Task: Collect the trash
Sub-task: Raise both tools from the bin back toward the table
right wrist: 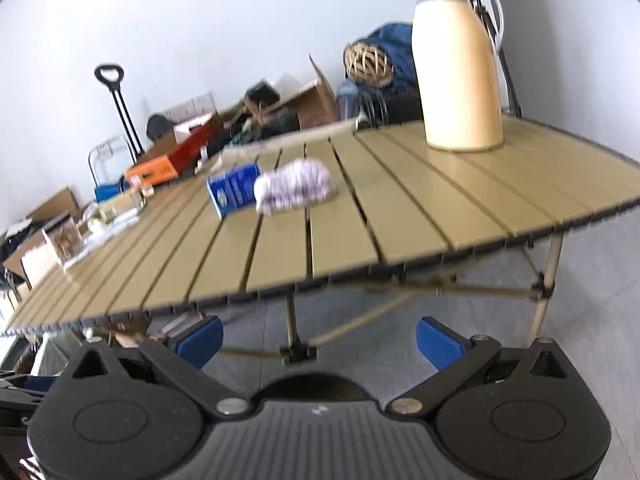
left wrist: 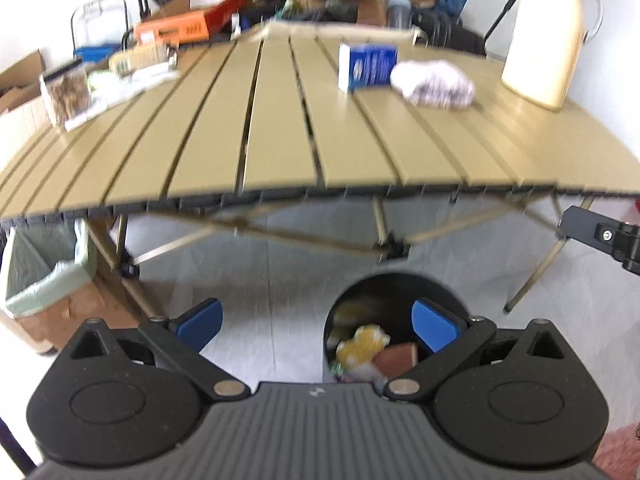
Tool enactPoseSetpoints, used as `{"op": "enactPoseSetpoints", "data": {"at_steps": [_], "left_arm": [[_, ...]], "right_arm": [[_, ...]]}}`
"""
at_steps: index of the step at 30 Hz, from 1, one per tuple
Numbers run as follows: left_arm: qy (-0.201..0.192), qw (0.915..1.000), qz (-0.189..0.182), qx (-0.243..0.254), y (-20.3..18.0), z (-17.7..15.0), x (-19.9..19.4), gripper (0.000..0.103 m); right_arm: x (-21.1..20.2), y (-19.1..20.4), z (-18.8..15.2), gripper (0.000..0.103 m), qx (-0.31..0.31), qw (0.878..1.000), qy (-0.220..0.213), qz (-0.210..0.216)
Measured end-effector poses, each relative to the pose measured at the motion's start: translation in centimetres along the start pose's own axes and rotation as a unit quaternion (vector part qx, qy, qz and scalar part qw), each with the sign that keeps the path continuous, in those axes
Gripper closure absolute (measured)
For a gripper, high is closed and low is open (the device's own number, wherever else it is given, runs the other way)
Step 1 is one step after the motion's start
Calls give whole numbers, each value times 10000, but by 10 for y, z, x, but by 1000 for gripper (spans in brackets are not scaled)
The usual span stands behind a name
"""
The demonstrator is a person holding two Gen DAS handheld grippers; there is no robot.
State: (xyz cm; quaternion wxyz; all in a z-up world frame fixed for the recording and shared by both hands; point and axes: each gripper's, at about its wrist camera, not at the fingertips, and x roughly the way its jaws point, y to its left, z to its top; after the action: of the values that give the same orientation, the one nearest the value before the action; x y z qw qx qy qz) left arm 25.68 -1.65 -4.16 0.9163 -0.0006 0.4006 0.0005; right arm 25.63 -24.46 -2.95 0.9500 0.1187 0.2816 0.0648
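A black round bin [left wrist: 394, 292] stands on the floor in front of the table, with yellow and brown trash [left wrist: 362, 344] inside. My left gripper [left wrist: 318, 326] hangs open just above the bin, nothing between its blue pads. On the tan slatted table [left wrist: 280, 120] lie a blue and white carton [left wrist: 366, 65] and a crumpled white and purple wrapper [left wrist: 434, 84]. The right wrist view shows the same carton [right wrist: 234, 190] and wrapper [right wrist: 294, 186] beyond the table edge [right wrist: 360, 268]. My right gripper [right wrist: 320, 340] is open and empty, below the table edge, the bin's rim [right wrist: 312, 386] under it.
A cream thermos jug [right wrist: 458, 64] stands at the table's right rear. A clear jar of snacks [left wrist: 66, 92] and white cloth sit at the left. A lined cardboard box [left wrist: 48, 280] stands under the table's left end. Boxes and bags are piled behind the table.
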Motion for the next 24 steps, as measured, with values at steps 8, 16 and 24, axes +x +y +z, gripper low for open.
{"op": "enactPoseSetpoints", "data": {"at_steps": [8,16,24], "left_arm": [[-534,9984,111,-157,-1,38,-8,0],[-754,9965,201,-304,4,67,2,0],[-997,9941,230,-363,7,91,14,0]], "right_arm": [[0,1,37,0,-40,9977,-657,171],[12,11,61,0,-117,9942,-1023,314],[43,22,79,0,-328,9926,-1148,224]]}}
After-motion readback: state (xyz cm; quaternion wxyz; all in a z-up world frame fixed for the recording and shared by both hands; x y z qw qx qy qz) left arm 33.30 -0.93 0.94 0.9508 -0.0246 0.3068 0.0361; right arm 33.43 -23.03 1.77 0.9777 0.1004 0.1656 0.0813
